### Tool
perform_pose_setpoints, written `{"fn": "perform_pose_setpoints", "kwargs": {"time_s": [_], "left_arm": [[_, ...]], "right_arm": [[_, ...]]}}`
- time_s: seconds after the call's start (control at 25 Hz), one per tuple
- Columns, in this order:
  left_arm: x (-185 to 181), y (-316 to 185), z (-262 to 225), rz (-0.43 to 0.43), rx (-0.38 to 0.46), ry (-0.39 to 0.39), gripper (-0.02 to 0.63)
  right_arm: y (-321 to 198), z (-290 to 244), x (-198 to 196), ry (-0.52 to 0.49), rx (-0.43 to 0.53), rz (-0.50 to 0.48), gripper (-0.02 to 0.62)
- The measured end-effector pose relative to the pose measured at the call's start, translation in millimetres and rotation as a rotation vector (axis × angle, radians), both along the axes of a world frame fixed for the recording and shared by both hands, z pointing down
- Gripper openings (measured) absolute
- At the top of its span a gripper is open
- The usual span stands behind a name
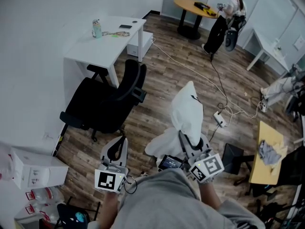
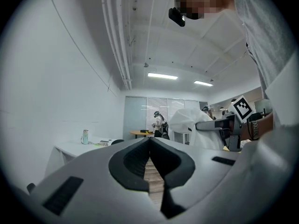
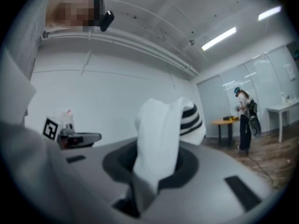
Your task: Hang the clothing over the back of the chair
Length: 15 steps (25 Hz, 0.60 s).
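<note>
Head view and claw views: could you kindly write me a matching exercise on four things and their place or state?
Things:
1. garment
2. chair
3. bottle
4. left claw

Place or state:
a. on the desk
b. shut, empty
c. gripped in the right claw
d. black, beside the desk

Pairs: 1-c, 2-d, 3-a, 4-b

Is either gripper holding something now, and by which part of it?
The right gripper holds the white garment, its jaws shut on a bunched fold of cloth. The left gripper holds nothing; its jaws are together.
</note>
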<state>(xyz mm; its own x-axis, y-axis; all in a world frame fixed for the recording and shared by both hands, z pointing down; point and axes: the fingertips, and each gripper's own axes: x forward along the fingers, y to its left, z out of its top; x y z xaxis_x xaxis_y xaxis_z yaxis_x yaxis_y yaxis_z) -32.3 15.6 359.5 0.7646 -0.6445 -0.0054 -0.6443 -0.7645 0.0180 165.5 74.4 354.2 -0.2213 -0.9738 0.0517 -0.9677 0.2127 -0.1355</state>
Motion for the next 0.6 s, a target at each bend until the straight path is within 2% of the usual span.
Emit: {"fn": "perform_pose_setpoints", "kwargs": {"time_s": [0.6], "left_arm": [[41.0, -72.2, -9.6, -0.106, 0.01, -0.002, 0.035]], "right_arm": [[-96.5, -4.6, 53.3, -0.009, 0.009, -0.094, 0.098]]}}
